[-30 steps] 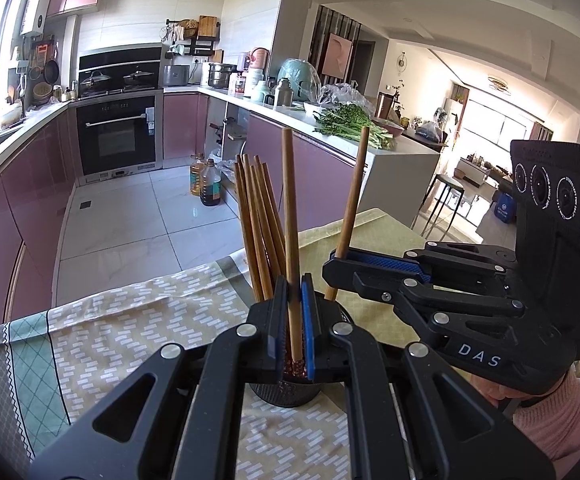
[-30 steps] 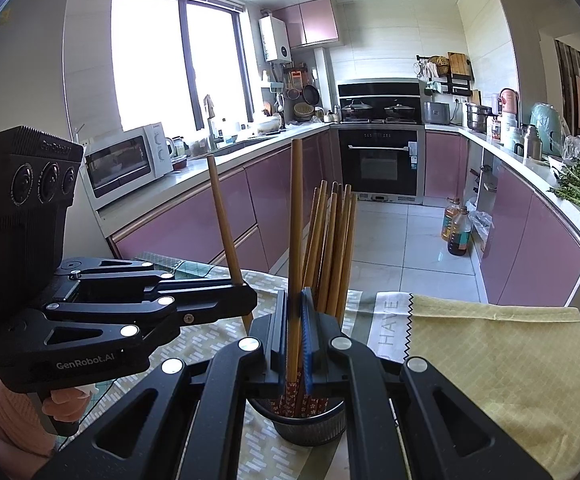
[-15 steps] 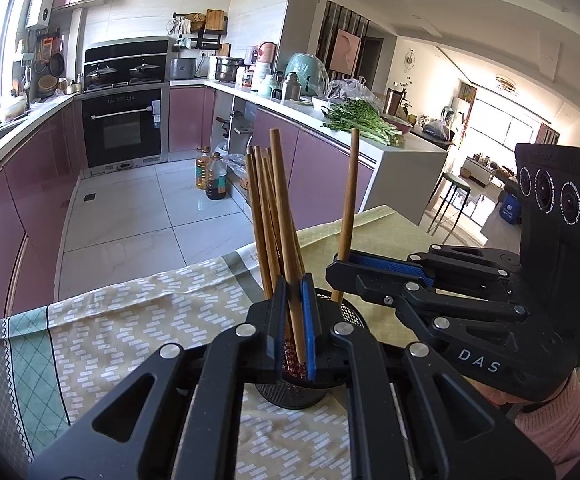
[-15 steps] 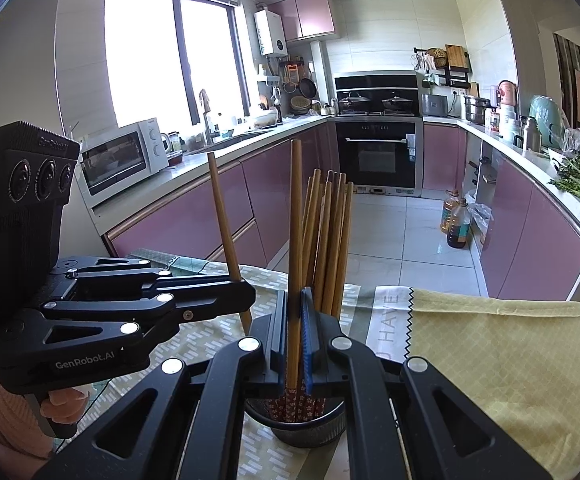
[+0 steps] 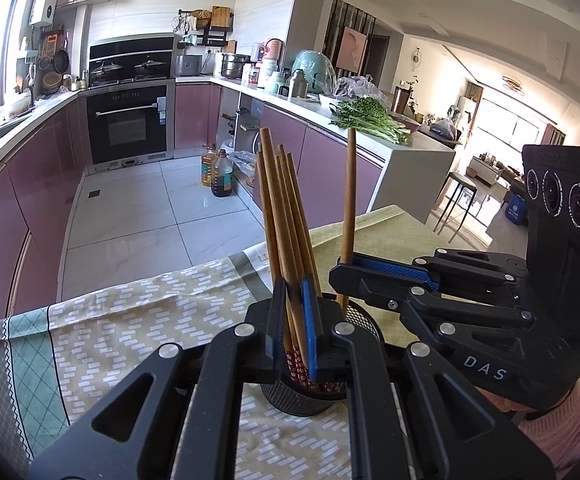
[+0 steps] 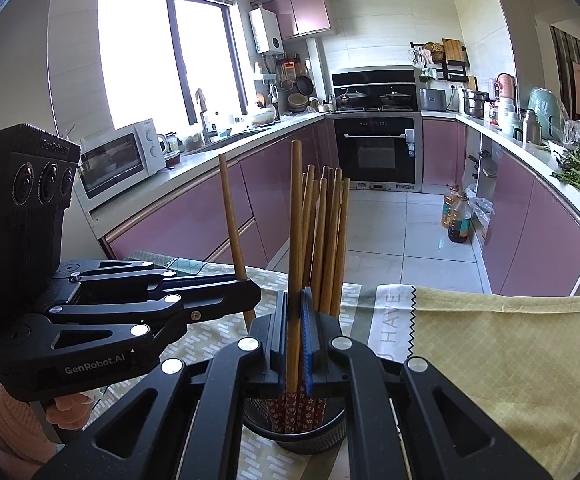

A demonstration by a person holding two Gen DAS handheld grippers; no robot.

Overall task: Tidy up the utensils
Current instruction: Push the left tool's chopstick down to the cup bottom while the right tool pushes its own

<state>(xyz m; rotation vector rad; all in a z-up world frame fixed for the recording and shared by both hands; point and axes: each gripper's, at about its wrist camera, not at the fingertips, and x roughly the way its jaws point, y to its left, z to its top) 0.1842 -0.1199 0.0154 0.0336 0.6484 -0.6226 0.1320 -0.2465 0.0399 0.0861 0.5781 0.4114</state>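
Observation:
A black mesh holder (image 5: 302,398) (image 6: 294,436) stands on the tablecloth with a bundle of wooden chopsticks (image 6: 326,232) (image 5: 296,216) upright in it. My left gripper (image 5: 293,320) (image 6: 246,294) is shut on one chopstick (image 5: 274,200) (image 6: 230,216) that leans left against the bundle, just above the holder. My right gripper (image 6: 295,328) (image 5: 344,274) is shut on another chopstick (image 6: 296,220) (image 5: 348,200), held nearly upright over the holder's rim. The red patterned lower ends (image 6: 296,408) show inside the holder. The two grippers sit close together, one on either side of the holder.
A patterned green and yellow tablecloth (image 5: 130,320) (image 6: 490,352) covers the table, whose far edge drops to a tiled kitchen floor (image 5: 150,216). Pink cabinets and counters run along both sides. A hand in a pink sleeve (image 5: 562,420) holds the right gripper.
The chopstick in my left gripper has tipped from upright to lean left against the bundle, and that gripper has shifted slightly toward the holder. The right gripper and its chopstick have stayed put.

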